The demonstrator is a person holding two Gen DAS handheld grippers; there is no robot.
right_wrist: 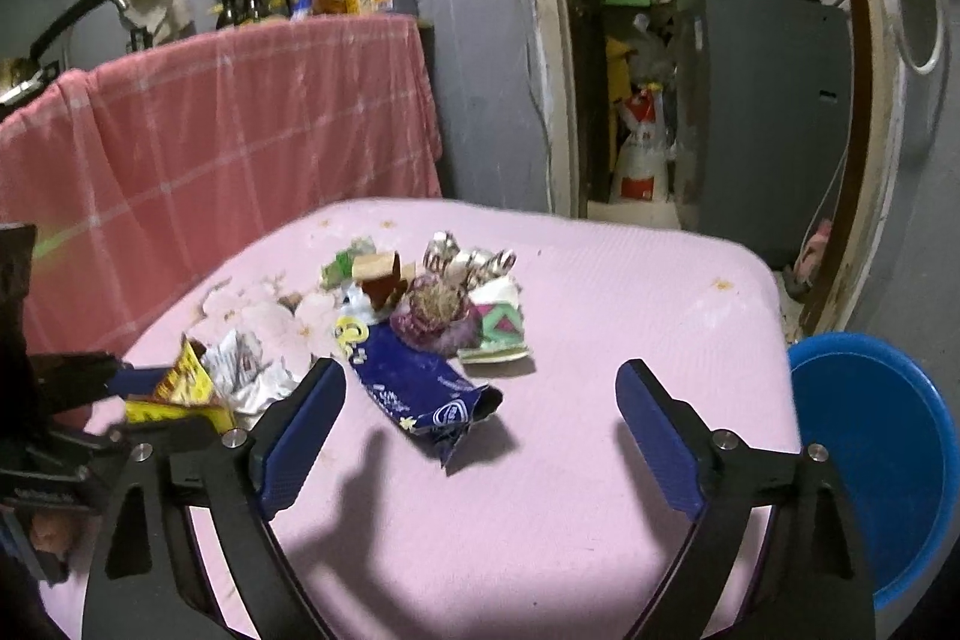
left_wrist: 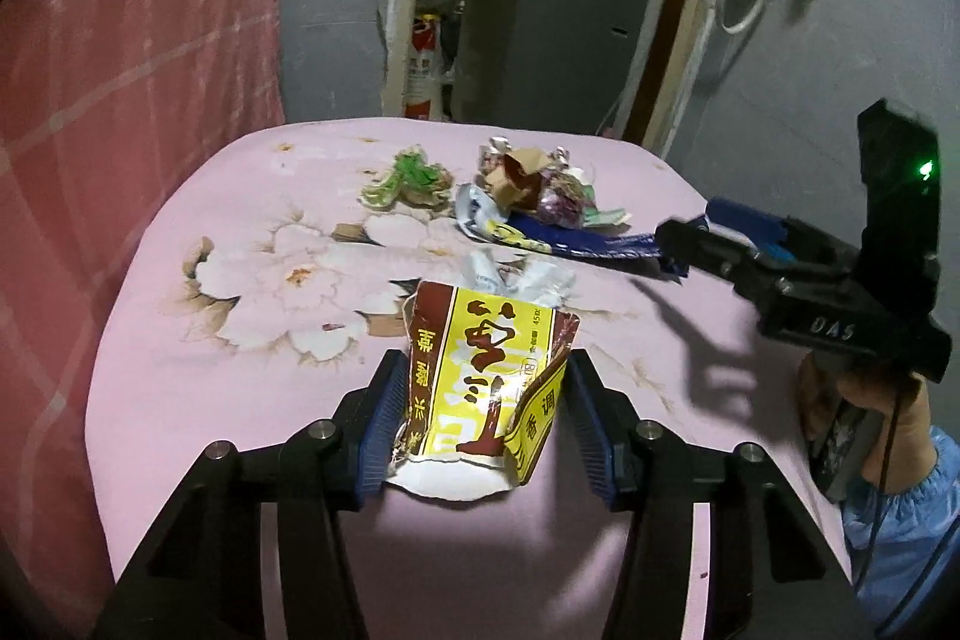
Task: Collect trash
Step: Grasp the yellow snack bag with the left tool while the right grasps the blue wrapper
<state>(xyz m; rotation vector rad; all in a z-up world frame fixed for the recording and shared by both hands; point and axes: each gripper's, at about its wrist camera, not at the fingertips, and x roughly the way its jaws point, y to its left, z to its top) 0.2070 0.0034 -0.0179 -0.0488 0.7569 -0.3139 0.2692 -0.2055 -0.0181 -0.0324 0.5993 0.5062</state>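
A yellow and brown snack wrapper (left_wrist: 486, 376) lies on the pink table (left_wrist: 240, 400) between the fingers of my left gripper (left_wrist: 480, 370), which closes on its sides. It also shows in the right wrist view (right_wrist: 186, 388). A blue wrapper (right_wrist: 420, 388) lies just ahead of my right gripper (right_wrist: 480, 388), which is open and empty above the table. A heap of crumpled wrappers (right_wrist: 444, 298) sits behind it. A green wrapper (left_wrist: 408, 178) lies at the far left of the heap. The right gripper shows in the left wrist view (left_wrist: 708, 250) beside the blue wrapper (left_wrist: 576, 238).
A blue basin (right_wrist: 882, 460) stands below the table's right edge. A red checked cloth (right_wrist: 210, 160) covers a counter at the left with bottles on top. A doorway with a grey appliance (right_wrist: 762, 100) lies behind the table.
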